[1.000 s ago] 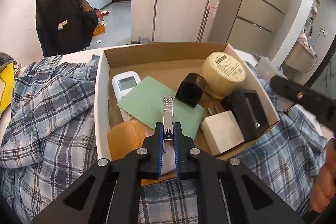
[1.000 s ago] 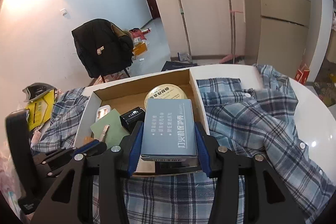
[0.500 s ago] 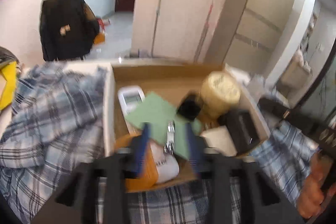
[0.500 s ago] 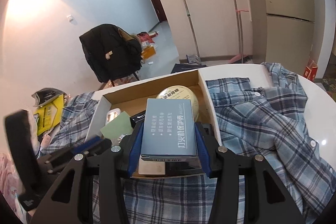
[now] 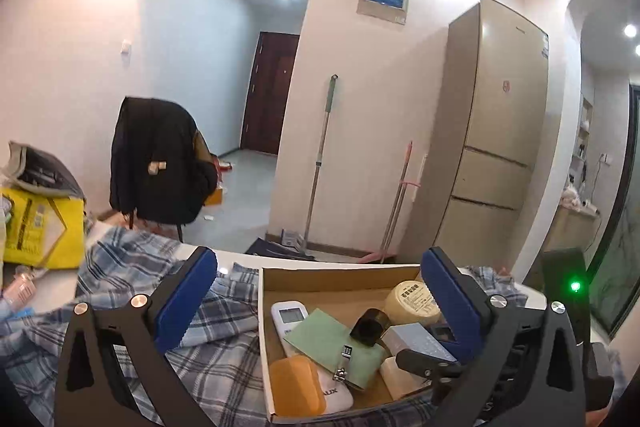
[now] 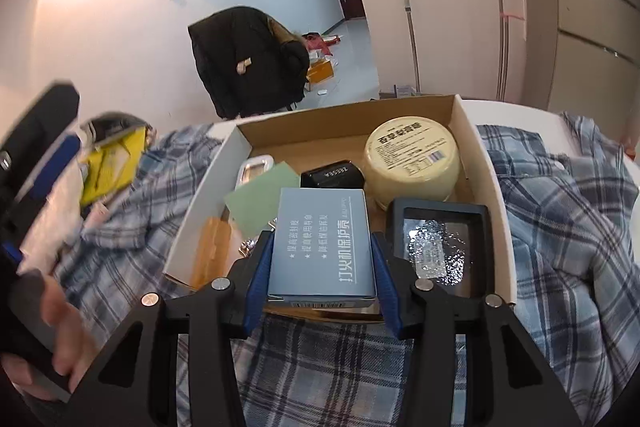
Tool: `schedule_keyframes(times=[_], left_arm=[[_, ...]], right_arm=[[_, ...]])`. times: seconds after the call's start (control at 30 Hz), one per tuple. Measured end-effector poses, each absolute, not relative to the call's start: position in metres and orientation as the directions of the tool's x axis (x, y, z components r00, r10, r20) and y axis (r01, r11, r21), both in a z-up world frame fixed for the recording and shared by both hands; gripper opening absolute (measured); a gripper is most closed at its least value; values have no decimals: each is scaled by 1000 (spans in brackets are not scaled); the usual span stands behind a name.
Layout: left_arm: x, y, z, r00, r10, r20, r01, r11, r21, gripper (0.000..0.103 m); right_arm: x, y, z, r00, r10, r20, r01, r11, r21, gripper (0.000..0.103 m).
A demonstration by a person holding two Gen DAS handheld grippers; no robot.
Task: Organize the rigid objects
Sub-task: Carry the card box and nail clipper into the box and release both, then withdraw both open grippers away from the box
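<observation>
A pale grey-blue carton (image 6: 322, 243), printed with white Chinese characters and a barcode on its near end, sits clamped between the right gripper (image 6: 322, 263)'s blue pads, above the near edge of an open cardboard box (image 6: 486, 163). At the carton's one o'clock stands a round cream tin (image 6: 412, 157) with a printed label. The left gripper (image 5: 320, 299) has just been opening; its jaws stand wide, nothing between them, above nail clippers (image 5: 344, 363) lying on a green card (image 5: 320, 337).

We see a white round table (image 6: 520, 109), mostly covered w/ a blue plaid shirt (image 6: 560, 211). Cardboard box (image 6: 486, 163) sits on the shirt; yellow bag (image 5: 38, 231) at the table's left side.
</observation>
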State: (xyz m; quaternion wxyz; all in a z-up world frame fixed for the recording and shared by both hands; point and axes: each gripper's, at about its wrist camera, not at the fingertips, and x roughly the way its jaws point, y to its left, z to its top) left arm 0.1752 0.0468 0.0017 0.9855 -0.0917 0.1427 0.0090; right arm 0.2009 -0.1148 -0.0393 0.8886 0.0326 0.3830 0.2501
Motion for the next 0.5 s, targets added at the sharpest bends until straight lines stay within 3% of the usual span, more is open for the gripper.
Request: schedule_keyframes(times=[0.23,0.33,0.5], left_arm=[[167,32,6,968,-7,-249,-25,992,-123,103],[162,31,9,974,10,-225,-36,993,-113,103],[145,34,29,978,-15,-210,-13,992,-128,103]], right_arm=[[206,-110,-49,580,436,-688,-414,885,212,49],[201,-114,-40,599,447,-664,-419,882,215,57],[183,-129,-7,702,378,-603,-383,915,127,57]])
